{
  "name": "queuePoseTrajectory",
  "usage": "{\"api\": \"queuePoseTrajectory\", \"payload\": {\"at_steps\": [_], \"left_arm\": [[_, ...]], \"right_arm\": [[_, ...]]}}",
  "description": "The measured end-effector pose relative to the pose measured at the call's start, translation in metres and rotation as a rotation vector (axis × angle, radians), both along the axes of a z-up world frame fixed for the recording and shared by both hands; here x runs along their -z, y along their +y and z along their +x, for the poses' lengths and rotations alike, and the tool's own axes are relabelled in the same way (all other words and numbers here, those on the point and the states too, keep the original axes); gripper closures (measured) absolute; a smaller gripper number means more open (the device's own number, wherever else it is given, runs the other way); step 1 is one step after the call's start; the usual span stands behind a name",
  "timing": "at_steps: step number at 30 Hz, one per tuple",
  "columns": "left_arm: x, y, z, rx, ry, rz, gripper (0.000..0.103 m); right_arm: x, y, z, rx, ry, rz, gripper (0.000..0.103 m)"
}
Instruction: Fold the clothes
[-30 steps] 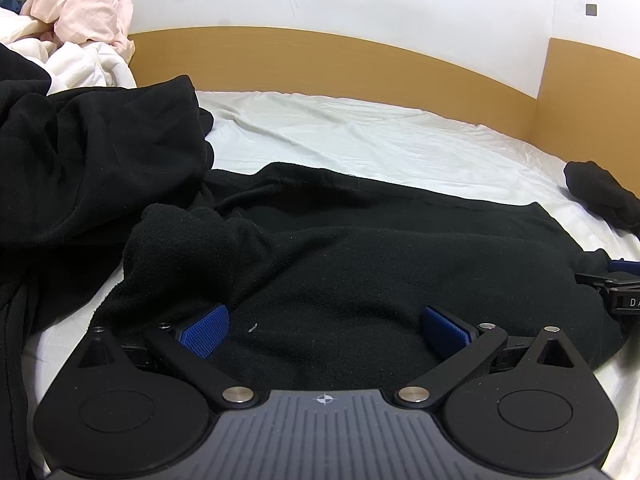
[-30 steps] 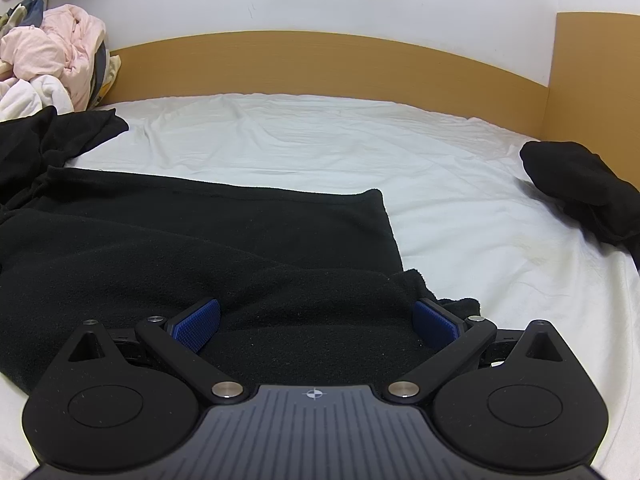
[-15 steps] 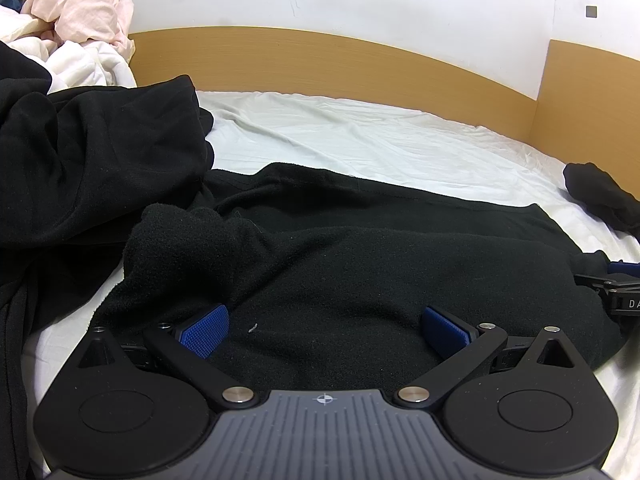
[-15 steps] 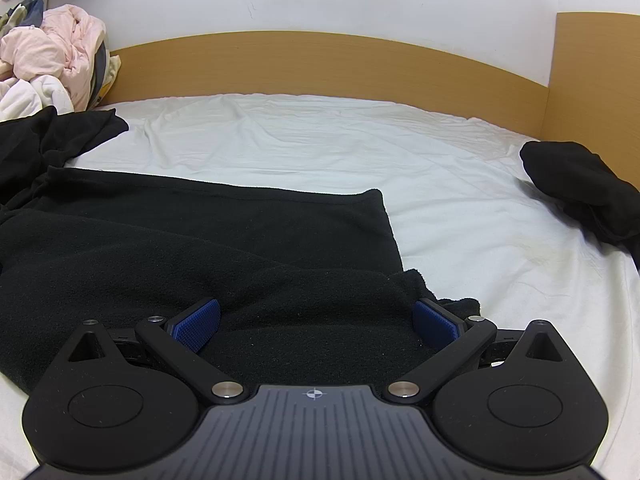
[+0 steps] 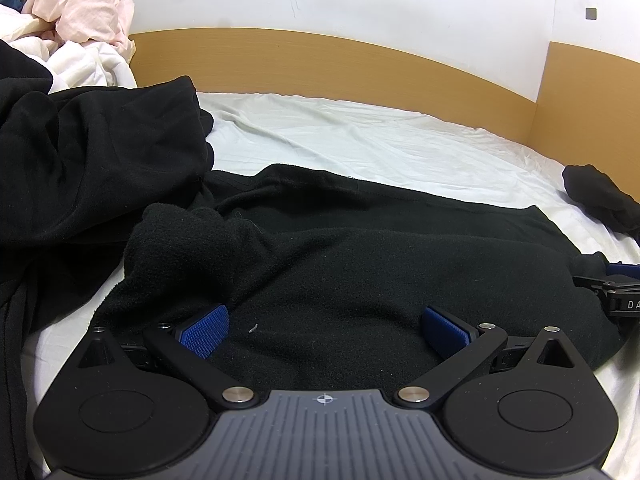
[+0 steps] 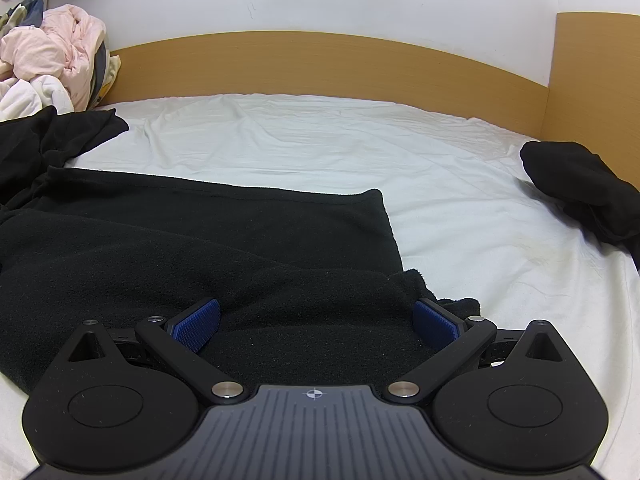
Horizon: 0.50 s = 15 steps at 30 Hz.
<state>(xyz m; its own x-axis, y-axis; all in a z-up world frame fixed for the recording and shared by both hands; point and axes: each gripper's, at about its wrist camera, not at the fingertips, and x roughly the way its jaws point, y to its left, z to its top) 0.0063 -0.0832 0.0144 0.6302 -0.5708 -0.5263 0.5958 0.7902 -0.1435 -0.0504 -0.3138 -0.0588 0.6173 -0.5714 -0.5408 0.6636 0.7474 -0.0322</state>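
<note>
The white bedsheet (image 6: pixel 400 152) filled most of my view, bounded by a wooden headboard (image 6: pixel 320 64). Across its near side lay the black fleece garment (image 5: pixel 360 248), spread flat with a bunched fold at its left end. My left gripper (image 5: pixel 324 330) and my right gripper (image 6: pixel 316 322) each sat on its near edge, blue pads spread wide, pinching nothing.

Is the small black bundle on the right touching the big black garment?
Apart. The right wrist view shows bare white sheet between the small black bundle and the edge of the big black garment.
</note>
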Motion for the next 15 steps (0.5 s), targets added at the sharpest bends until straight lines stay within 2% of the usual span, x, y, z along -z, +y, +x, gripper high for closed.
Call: {"api": "queuePoseTrajectory", "payload": {"at_steps": [15], "left_arm": [[-0.0006, 0.0060, 0.0005, 0.001, 0.010, -0.039, 0.001]], "right_arm": [[-0.0002, -0.0002, 0.0017, 0.000, 0.000, 0.000, 0.000]]}}
